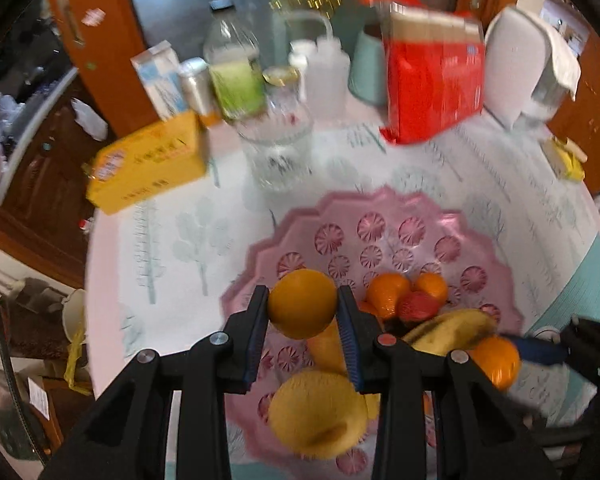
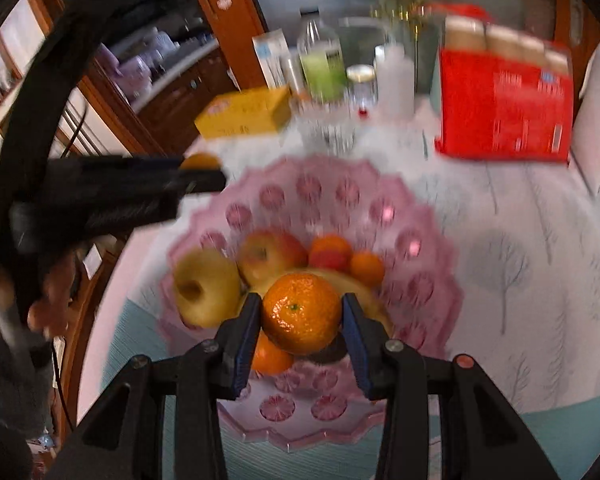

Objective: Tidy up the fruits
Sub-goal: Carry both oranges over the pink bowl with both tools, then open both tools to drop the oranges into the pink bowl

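Placing step: left gripper (image 1: pixel 303 312) and right gripper (image 2: pixel 300 314) each clench a mandarin above the pink fruit bowl (image 2: pixel 432 236); next, lowering, then release.

Pink translucent fruit bowl (image 2: pixel 416 248), stamped all over with darker pink rosettes. Bright orange mandarin (image 2: pixel 301 313), glossy, tiny green stem dot, between blue-lined black fingers. Pale yellow apple (image 2: pixel 206 294) at left, a red-blushed apple (image 2: pixel 270 256) behind. White bench cloth (image 2: pixel 520 248) printed with grey-green trees, teal band at the lower edge. Red carton (image 2: pixel 506 110) upper right, yellow box (image 2: pixel 244 114) upper left.
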Available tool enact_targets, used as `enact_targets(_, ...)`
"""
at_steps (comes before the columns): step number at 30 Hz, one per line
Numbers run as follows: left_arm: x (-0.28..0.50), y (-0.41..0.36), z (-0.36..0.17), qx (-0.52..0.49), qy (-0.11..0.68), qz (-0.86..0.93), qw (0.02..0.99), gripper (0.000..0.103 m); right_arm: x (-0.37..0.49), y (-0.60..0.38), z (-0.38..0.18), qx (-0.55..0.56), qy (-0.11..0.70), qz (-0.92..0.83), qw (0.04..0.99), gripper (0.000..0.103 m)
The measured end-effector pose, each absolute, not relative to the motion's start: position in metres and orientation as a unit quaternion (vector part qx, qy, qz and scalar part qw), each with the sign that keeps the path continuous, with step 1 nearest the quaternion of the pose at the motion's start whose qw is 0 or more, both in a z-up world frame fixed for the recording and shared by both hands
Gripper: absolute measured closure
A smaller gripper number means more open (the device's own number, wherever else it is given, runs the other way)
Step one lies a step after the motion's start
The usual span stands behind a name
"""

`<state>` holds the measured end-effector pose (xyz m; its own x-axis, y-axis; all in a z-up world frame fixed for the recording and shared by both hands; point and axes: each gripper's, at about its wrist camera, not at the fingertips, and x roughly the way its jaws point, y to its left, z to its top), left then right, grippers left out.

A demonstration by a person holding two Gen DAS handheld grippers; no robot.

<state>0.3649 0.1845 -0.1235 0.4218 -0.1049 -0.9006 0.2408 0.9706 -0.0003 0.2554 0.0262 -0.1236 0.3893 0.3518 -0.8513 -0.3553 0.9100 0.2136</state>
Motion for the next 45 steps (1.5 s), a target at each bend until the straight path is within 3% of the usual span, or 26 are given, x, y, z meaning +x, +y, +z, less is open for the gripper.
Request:
enact_targets(12,0.391,0.175,-0.178,0.064,0.561,-0.127,0.816,0.07,0.24,0.038,-0.157,-0.052,0.525,0.175,0.832,0.061)
enact_targets(16,0.388,0.178,-0.173,0.068,0.55,-0.121,0.824,0.04,0.24,0.036,-0.151,-0.041,0.515,0.177,0.837,0.059)
enact_targets(19,0.381,0.181,-0.164,0.075,0.539,-0.117,0.831,0.04,0.24,0.035,-0.143,-0.034,0.504,0.179,0.844,0.054)
enact_targets(24,0.366,0.187,-0.147,0.078,0.524,-0.103,0.842,0.038,0.238,0.03,-0.133,-0.022,0.493,0.178,0.851,0.053)
enact_targets(29,0.346,0.194,-0.126,0.061,0.508,-0.097,0.853,0.028,0.233,0.022,-0.127,-0.012,0.491,0.173,0.854,0.053)
enact_targets(45,0.259,0.161,-0.087,0.022,0.501,-0.097,0.86,0.019,0.191,-0.023,-0.105,0.024,0.477,0.154,0.865,0.053)
